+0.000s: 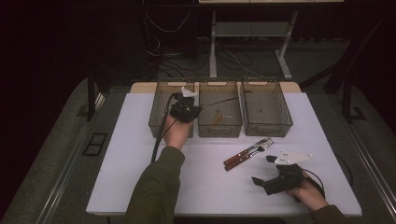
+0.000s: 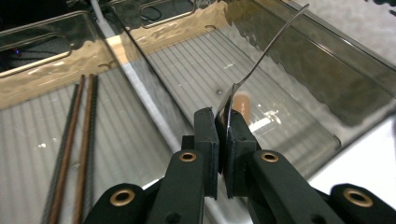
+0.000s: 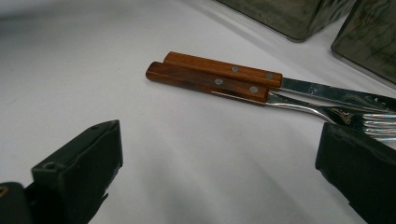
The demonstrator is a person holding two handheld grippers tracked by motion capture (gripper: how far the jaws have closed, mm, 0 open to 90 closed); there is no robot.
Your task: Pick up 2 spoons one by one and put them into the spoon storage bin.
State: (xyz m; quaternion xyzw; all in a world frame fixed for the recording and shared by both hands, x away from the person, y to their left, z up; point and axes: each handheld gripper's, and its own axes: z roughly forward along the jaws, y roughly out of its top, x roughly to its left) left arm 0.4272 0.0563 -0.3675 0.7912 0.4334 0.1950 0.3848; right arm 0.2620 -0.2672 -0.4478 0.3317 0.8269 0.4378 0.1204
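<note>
My left gripper [image 1: 196, 110] [image 2: 223, 117] hangs over the wall between the left bin [image 1: 159, 109] and the middle bin [image 1: 219, 127]. It is shut on a thin metal utensil [image 2: 266, 51] seen edge-on, whose stem reaches out over the middle bin. A wood-handled piece [image 2: 241, 103] lies on that bin's floor. Dark chopsticks [image 2: 70, 140] lie in the left bin. My right gripper [image 1: 263, 169] [image 3: 219, 135] rests open near the table's front right. Just beyond its jaws a wood-handled knife [image 3: 224, 69] and fork [image 3: 208, 81] lie side by side on the table [image 1: 243, 156].
A third smoky bin [image 1: 266, 125] stands at the back right, in line with the other two. The white table [image 1: 140, 163] ends close behind the bins. Table legs and cables sit on the floor beyond.
</note>
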